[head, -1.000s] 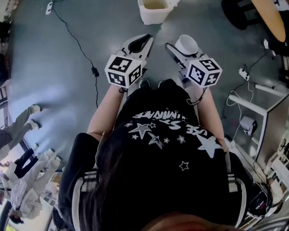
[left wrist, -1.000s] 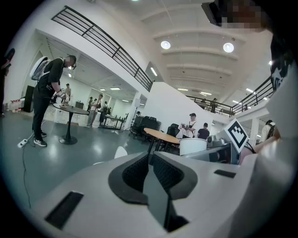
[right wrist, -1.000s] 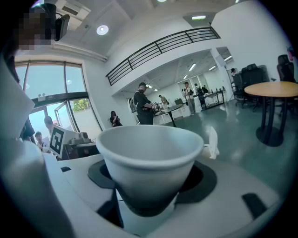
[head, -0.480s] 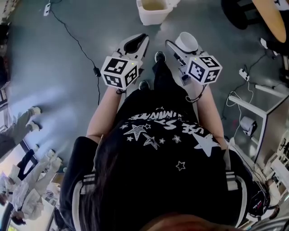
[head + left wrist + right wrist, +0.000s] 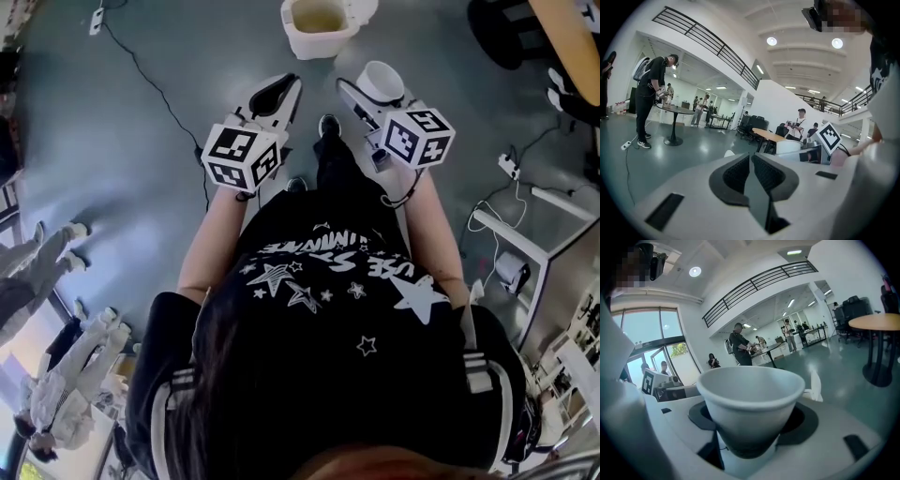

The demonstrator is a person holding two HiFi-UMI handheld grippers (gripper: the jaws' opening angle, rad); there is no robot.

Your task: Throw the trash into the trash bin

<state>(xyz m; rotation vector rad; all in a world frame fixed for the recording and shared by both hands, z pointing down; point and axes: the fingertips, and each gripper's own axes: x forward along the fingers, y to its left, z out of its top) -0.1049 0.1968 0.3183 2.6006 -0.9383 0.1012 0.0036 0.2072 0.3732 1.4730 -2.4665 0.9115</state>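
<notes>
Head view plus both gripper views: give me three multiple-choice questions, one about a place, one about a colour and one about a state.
1. Where does the cream open-topped plastic trash bin stand in the head view?
A. On the grey floor, at the top of the view
B. On a round table
C. On a chair

2. What colour is the paper cup in the right hand-held gripper?
A. Red
B. White
C. Blue

3. How is the left hand-held gripper?
A. Shut, with nothing in it
B. Shut on a cup
C. Wide open

Answers:
1 A: the bin sits on bare floor beyond the gripper tips.
2 B: the cup is white inside and out.
3 A: its jaws meet with nothing between them.
</notes>
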